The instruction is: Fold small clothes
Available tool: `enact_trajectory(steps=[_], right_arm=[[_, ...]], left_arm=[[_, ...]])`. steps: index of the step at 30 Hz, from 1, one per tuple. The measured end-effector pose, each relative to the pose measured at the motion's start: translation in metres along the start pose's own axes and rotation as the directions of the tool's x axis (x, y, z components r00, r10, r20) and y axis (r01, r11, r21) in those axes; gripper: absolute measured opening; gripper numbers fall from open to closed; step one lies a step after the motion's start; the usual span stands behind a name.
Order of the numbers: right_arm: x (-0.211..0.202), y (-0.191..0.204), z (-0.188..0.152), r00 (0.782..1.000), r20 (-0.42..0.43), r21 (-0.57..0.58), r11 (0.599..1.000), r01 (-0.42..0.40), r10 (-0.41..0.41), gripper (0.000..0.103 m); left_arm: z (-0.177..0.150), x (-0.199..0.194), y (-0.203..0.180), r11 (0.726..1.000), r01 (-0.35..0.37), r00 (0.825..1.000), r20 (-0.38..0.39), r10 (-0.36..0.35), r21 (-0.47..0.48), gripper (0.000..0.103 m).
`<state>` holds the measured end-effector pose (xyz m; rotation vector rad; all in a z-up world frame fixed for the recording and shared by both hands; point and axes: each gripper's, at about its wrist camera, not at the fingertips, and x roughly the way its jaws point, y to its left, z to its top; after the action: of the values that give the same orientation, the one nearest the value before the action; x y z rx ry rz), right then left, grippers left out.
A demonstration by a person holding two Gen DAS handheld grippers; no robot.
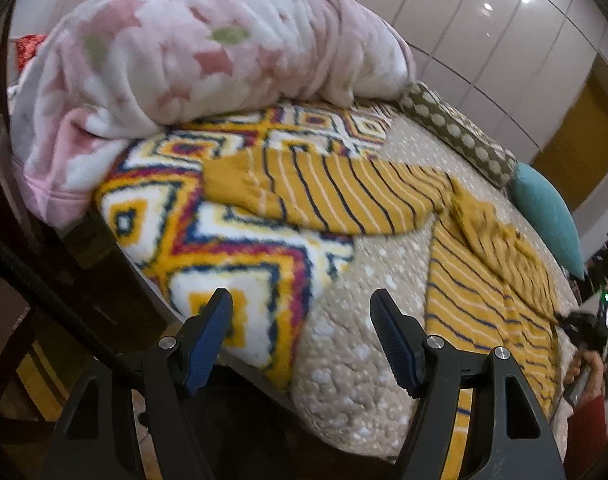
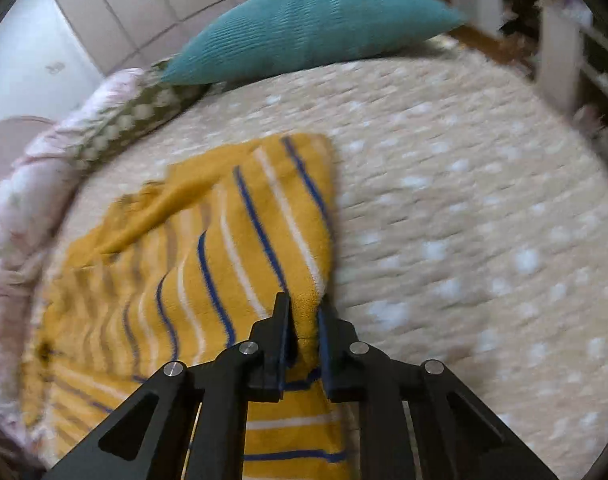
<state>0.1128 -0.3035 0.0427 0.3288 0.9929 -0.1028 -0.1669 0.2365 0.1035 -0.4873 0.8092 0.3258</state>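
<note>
My right claw is clamped on a bunched edge of the yellow striped garment, a pinch of fabric standing up between the two pads. My left claw hangs with its jaws wide apart and nothing in them, above the near edge of the bed.

The garment lies mostly flat on the spotted beige bedspread, one sleeve reaching onto the patterned rug-like throw toward the bed's left side, the body spread toward the teal cushion at the far edge.

I judge I am starting a fold from the right edge. To do it well I should lift only enough to clear the cloth beneath, carry the held edge straight across so the stripes line up, and lay it down before letting go. The free claw ought to pin the opposite side, or the whole piece may drag. The sleeve looks rumpled; it wants tucking in first.
</note>
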Motion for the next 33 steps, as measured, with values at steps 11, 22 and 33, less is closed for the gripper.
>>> enact_trajectory(steps=[11,22,33], right_arm=[[-0.055,-0.047,-0.039,0.992,0.127,0.048,0.999,-0.006,0.000,0.047],[-0.047,-0.030,-0.098,0.993,0.121,-0.026,1.000,0.001,0.003,0.048],[-0.043,-0.035,-0.102,0.986,0.163,-0.017,1.000,-0.016,0.019,0.050]], left_arm=[[0.051,0.040,0.057,0.991,-0.093,0.994,0.044,0.097,-0.096,0.073],[0.090,0.132,0.050,0.989,-0.146,0.988,-0.048,0.145,-0.011,0.059],[0.127,0.082,-0.052,0.986,-0.038,0.999,-0.005,0.039,0.164,0.010]])
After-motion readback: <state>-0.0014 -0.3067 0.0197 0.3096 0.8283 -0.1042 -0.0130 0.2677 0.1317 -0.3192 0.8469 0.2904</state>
